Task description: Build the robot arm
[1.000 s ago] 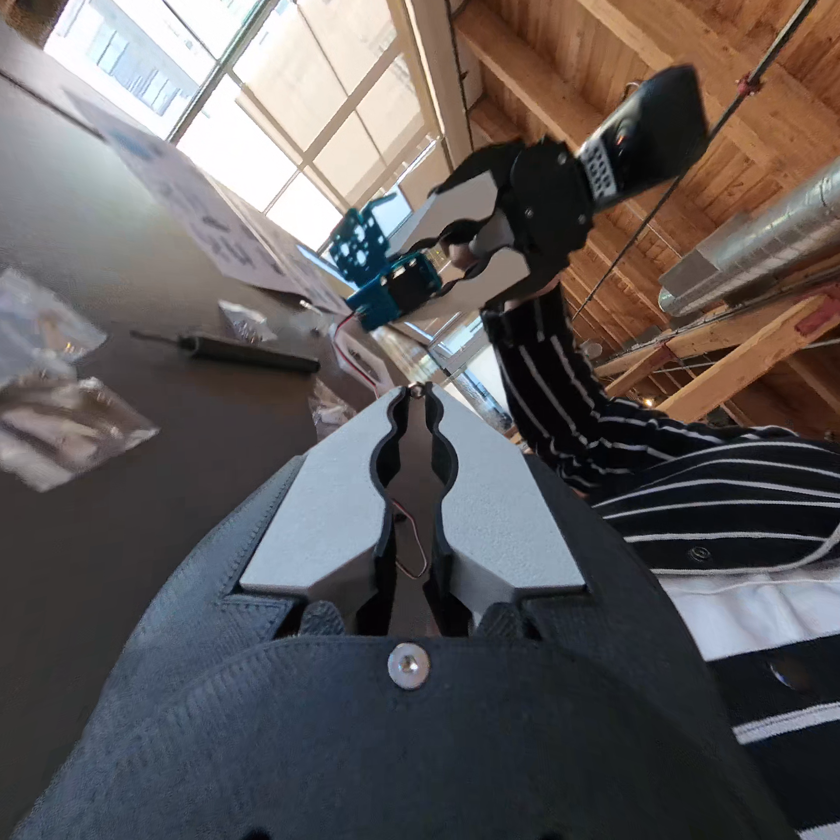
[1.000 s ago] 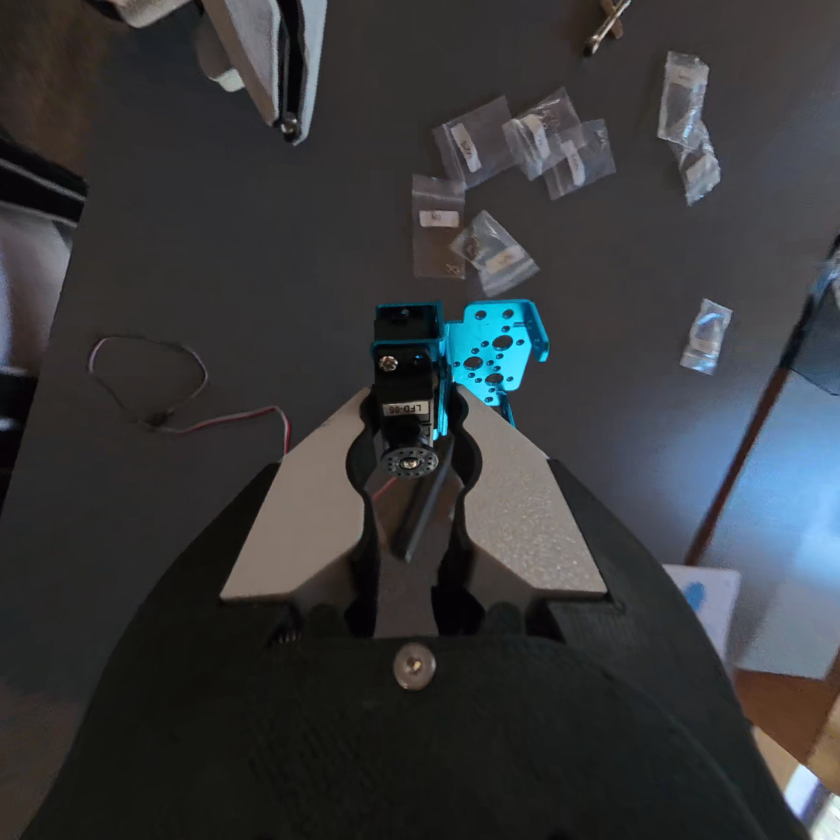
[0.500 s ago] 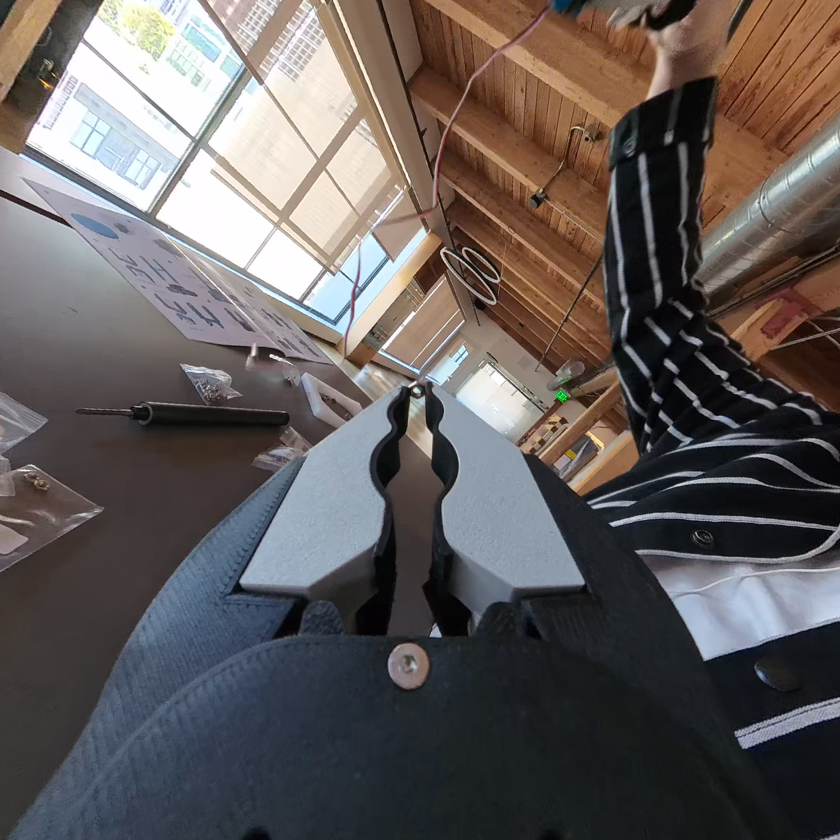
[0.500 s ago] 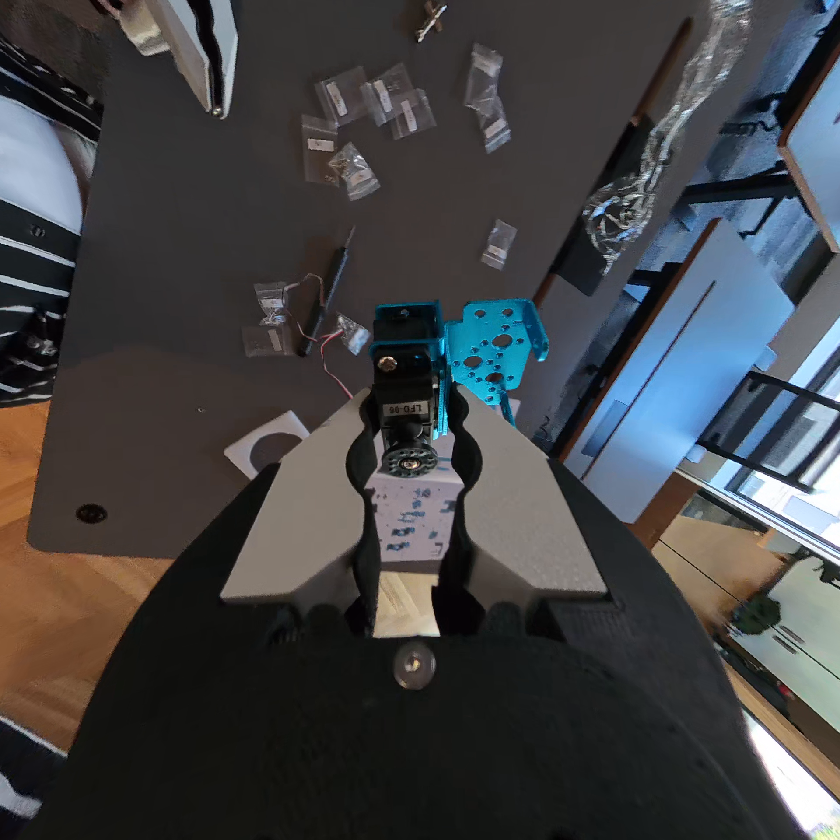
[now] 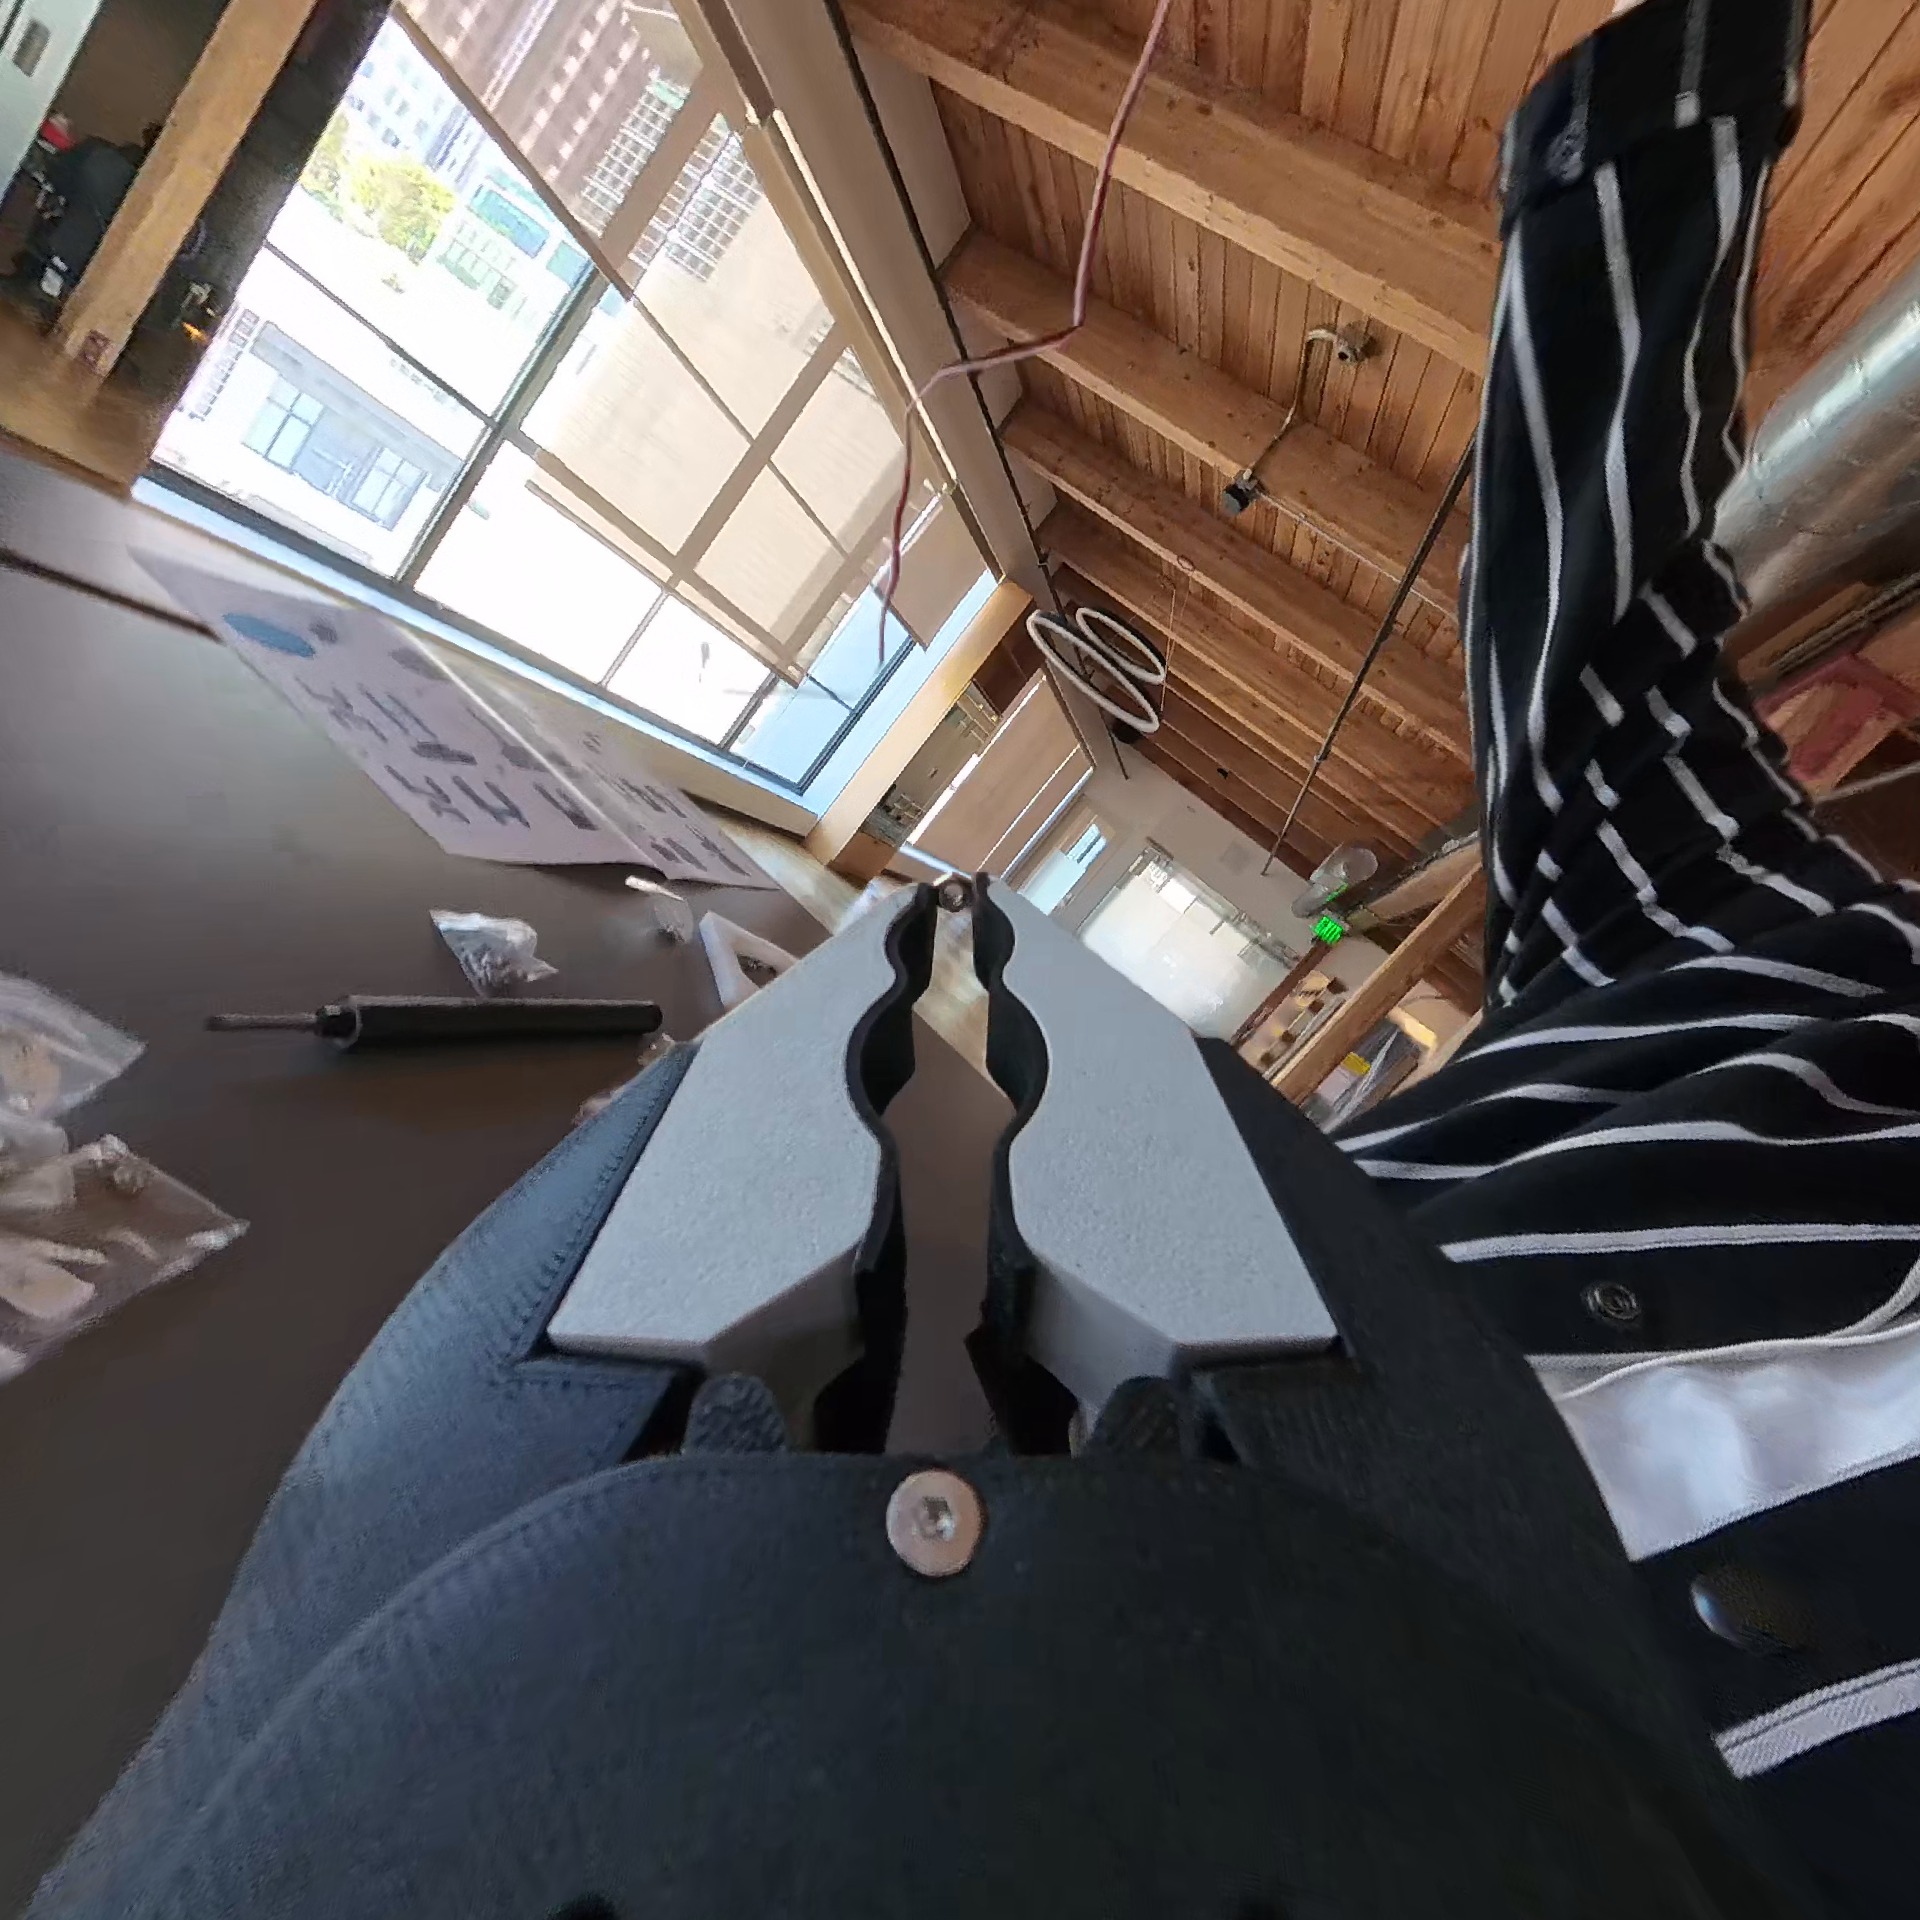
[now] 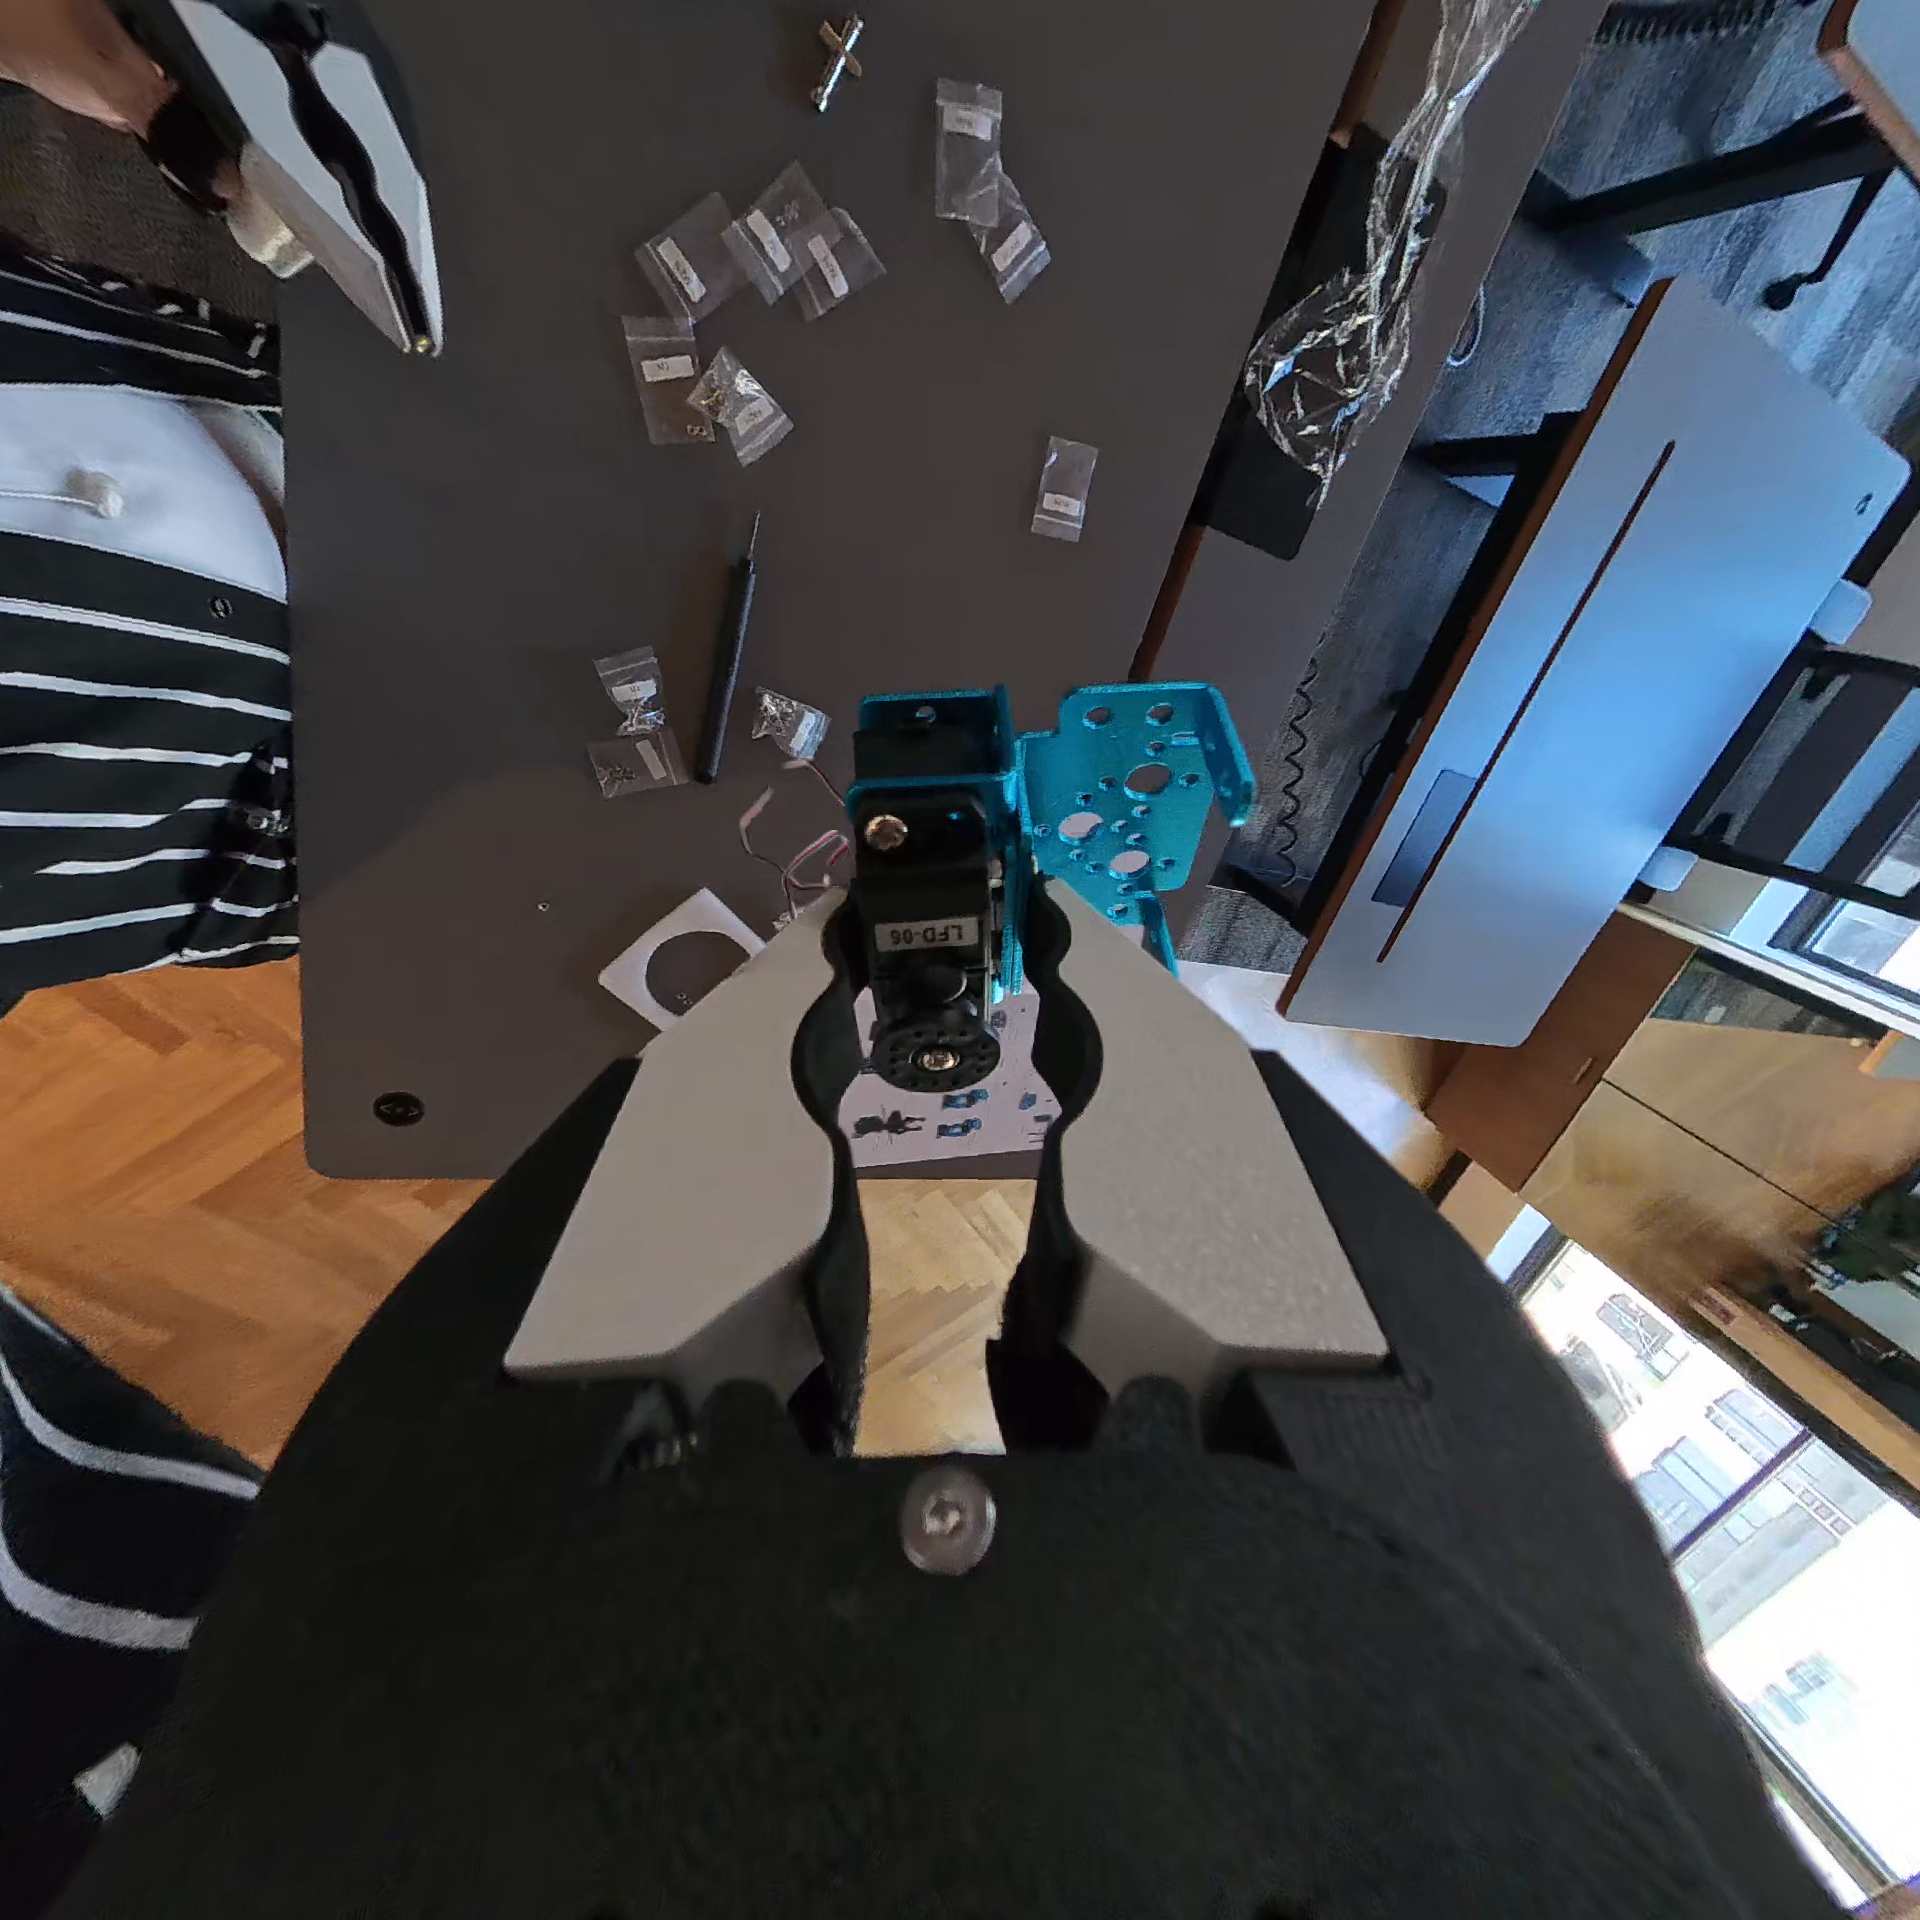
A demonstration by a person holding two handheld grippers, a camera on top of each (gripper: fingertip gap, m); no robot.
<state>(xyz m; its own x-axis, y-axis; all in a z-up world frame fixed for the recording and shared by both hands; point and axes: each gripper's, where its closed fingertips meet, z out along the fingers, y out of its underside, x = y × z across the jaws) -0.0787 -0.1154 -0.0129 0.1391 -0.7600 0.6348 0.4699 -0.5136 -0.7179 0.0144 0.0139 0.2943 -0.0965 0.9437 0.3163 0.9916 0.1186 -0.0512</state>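
Observation:
My right gripper (image 6: 940,914) is shut on a black servo (image 6: 925,966) fixed in a blue metal bracket (image 6: 1132,790), held high above the dark grey table (image 6: 499,540). The servo's red and white wire (image 6: 800,852) trails below it; in the left wrist view the wire (image 5: 1101,208) hangs down from above. My left gripper (image 5: 951,896) is shut, with a small screw (image 5: 951,891) pinched at its very tips, low over the table. It also shows at the top left of the right wrist view (image 6: 416,332).
A black screwdriver (image 6: 727,665) lies mid-table among several small clear bags of parts (image 6: 769,249). A white square piece (image 6: 681,961) and a printed sheet (image 5: 447,748) lie near the table's end. A person's striped sleeve (image 5: 1621,831) reaches up at the right. My hands' fingertips stand some 35 centimeters from each other.
My right gripper has risen far above the table with the servo and bracket, leaving the left wrist view; the wire has lifted off the table. My left gripper stays shut on the screw.

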